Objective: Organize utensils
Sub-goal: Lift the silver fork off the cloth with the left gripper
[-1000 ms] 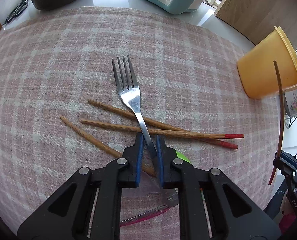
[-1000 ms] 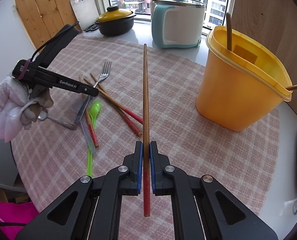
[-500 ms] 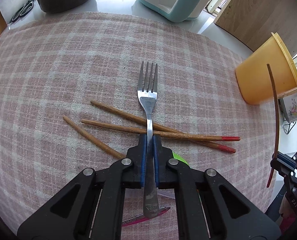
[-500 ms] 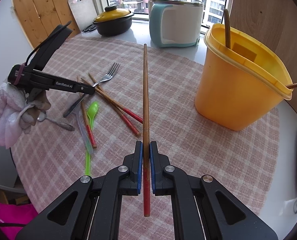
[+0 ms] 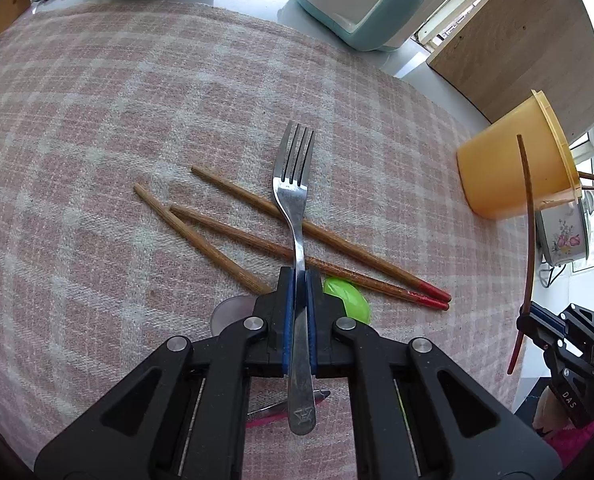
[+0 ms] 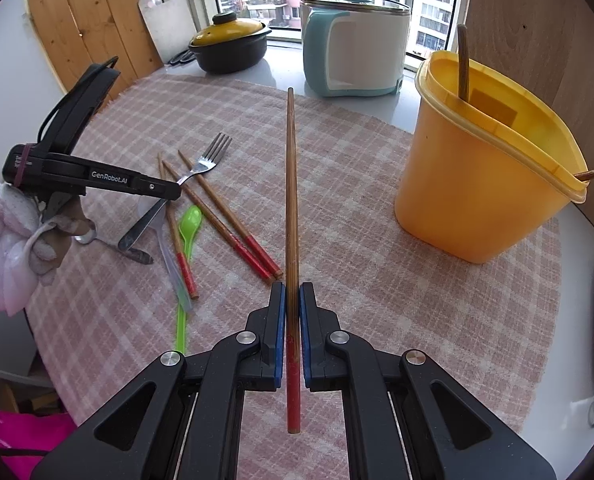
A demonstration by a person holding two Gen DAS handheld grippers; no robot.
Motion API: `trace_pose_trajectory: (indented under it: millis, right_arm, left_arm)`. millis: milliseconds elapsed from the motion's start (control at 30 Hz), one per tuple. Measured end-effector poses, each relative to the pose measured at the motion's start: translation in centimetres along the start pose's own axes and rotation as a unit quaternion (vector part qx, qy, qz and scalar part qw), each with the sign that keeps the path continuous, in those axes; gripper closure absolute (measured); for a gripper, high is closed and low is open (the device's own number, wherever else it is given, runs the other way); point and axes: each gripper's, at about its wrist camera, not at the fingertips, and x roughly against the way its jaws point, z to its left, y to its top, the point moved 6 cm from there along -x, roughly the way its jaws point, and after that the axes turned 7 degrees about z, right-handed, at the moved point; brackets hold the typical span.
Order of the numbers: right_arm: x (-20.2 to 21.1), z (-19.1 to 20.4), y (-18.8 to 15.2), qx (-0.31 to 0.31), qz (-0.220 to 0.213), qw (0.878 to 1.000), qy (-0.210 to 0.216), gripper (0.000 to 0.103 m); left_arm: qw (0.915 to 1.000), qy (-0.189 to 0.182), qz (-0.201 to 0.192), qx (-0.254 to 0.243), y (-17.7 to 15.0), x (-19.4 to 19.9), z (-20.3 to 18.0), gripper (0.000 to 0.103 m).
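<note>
Grip: your left gripper [image 5: 300,280] has just clenched on the steel fork [image 5: 294,184] handle | right gripper [image 6: 293,292] clamps a red-tipped chopstick [image 6: 291,200] | near: three chopsticks [image 5: 257,240], green spoon [image 5: 347,300] on checked cloth [image 5: 97,120] | far right: yellow bin [image 6: 477,184].

Bare cloth [image 6: 377,280] lies open between the chopsticks [image 6: 225,216] and the bucket [image 6: 477,184]. The cooker [image 6: 353,56] and pot [image 6: 233,46] block the bench's far edge.

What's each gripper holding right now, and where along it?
The left gripper is shut on the fork, midway along its handle. The right gripper is shut on a chopstick near its red end.
</note>
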Motion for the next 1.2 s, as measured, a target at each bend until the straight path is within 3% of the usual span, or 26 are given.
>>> trace_pose_trajectory:
  millis: [67, 433, 567, 733, 1033, 1133, 1200]
  right_arm:
    - [0.0, 0.1, -0.1, 0.001, 0.0, 1.0, 0.001, 0.098]
    - [0.0, 0.1, -0.2, 0.002, 0.003, 1.0, 0.0, 0.098]
    - [0.0, -0.1, -0.2, -0.001, 0.004, 1.0, 0.0, 0.098]
    - [-0.1, -0.3, -0.2, -0.002, 0.004, 1.0, 0.0, 0.098]
    - [-0.3, -0.3, 0.2, -0.005, 0.004, 1.0, -0.001, 0.098]
    - [-0.6, -0.3, 0.5, -0.007, 0.004, 1.0, 0.003, 0.098]
    - [-0.6, -0.2, 0.6, -0.009, 0.003, 1.0, 0.006, 0.098]
  left_arm:
    - [0.9999, -0.008, -0.005, 0.003, -0.1, 0.2, 0.0, 0.099]
    - [0.9994, 0.027, -0.006, -0.019, 1.8, -0.3, -0.2, 0.098]
    - [0.9982, 0.042, 0.01, -0.041, 2.8, -1.0, -0.5, 0.097]
    - [0.9966, 0.06, 0.024, -0.051, 3.9, -1.8, -0.8, 0.084]
    - [0.9923, 0.08, 0.036, -0.088, 4.5, -2.6, -1.6, 0.085]
    - [0.9915, 0.08, 0.034, -0.097, 4.7, -2.8, -1.9, 0.099]
    - [0.9926, 0.076, 0.026, -0.091, 4.7, -2.8, -2.0, 0.099]
